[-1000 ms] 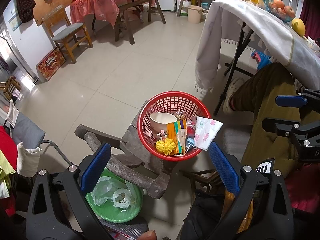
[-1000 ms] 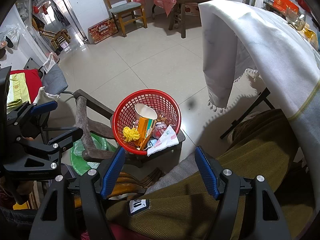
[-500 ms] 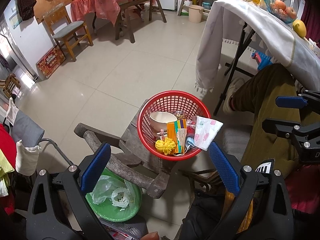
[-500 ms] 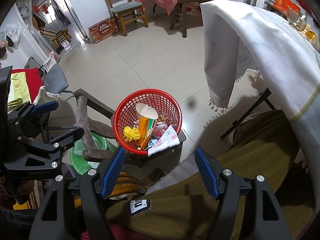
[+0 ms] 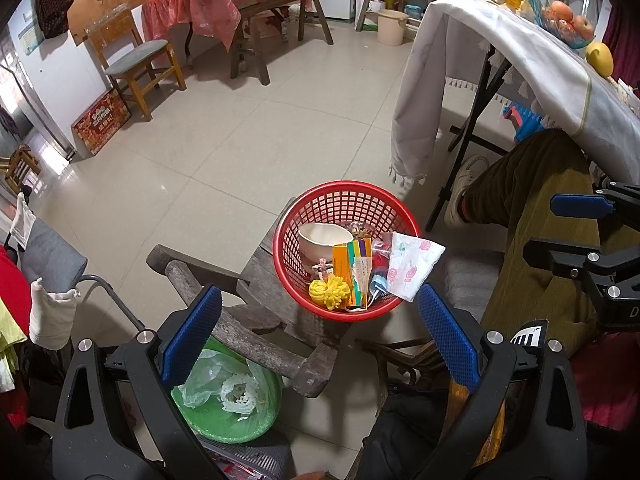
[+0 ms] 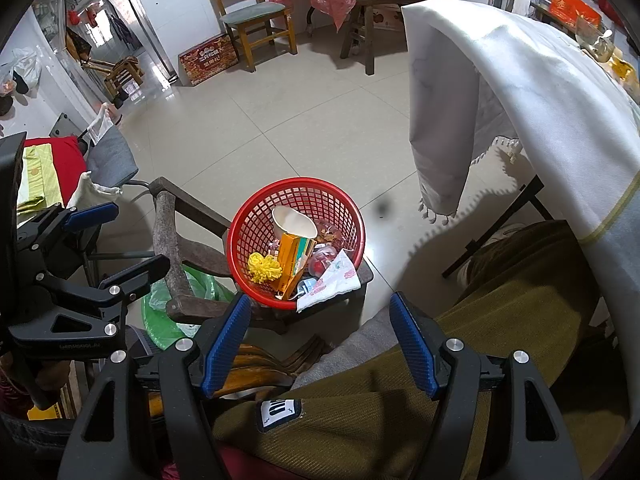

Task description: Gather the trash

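On wooden chair: red basket full of trash, collection apparently near done. Left claw and right claw apart, empty.

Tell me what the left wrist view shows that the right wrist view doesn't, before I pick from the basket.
Only the left wrist view: a fruit bowl on the draped table, and white foam netting in the green bin.
Only the right wrist view: a bright doorway at far left.
Both: the red basket with a paper cup, yellow netting, an orange box and a floral tissue pack; both hand-held grippers are open and empty.
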`<state>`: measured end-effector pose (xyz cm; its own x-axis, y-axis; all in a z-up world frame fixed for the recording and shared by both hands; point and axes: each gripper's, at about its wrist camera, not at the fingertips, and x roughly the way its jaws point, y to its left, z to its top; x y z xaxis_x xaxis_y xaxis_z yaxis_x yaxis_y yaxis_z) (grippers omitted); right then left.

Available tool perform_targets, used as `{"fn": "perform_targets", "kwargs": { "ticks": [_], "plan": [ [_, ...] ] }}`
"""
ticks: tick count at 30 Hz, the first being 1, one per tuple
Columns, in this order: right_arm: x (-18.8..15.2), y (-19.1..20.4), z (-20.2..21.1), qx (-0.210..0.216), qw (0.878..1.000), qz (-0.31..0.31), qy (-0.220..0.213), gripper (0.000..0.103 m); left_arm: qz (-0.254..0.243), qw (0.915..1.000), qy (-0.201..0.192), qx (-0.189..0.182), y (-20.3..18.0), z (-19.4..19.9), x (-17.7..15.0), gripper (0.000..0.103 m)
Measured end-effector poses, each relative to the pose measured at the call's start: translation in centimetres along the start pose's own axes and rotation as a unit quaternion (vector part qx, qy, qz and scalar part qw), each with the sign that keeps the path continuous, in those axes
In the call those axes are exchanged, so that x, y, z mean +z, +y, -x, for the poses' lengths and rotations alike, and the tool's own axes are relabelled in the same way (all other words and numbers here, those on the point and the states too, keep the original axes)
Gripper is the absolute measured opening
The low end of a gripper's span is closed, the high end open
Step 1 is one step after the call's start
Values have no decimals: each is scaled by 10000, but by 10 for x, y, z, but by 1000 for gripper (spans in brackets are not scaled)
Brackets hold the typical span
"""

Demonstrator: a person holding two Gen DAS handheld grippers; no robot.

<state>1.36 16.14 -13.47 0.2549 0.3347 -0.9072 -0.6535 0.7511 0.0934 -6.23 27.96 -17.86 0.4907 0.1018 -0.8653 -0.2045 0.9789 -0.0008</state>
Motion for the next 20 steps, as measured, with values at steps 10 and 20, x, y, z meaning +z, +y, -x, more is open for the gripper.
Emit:
{"fn": "perform_targets", "kwargs": {
  "ticks": [10, 20],
  "plan": [
    [0, -1, 0, 3, 10000, -1, -2, 71, -52, 10000, 46, -40, -4, -3, -1, 95],
    [0, -1, 0, 6, 10000, -3, 0, 71, -67, 10000, 7, 64, -6, -1, 0, 95]
  ]
}}
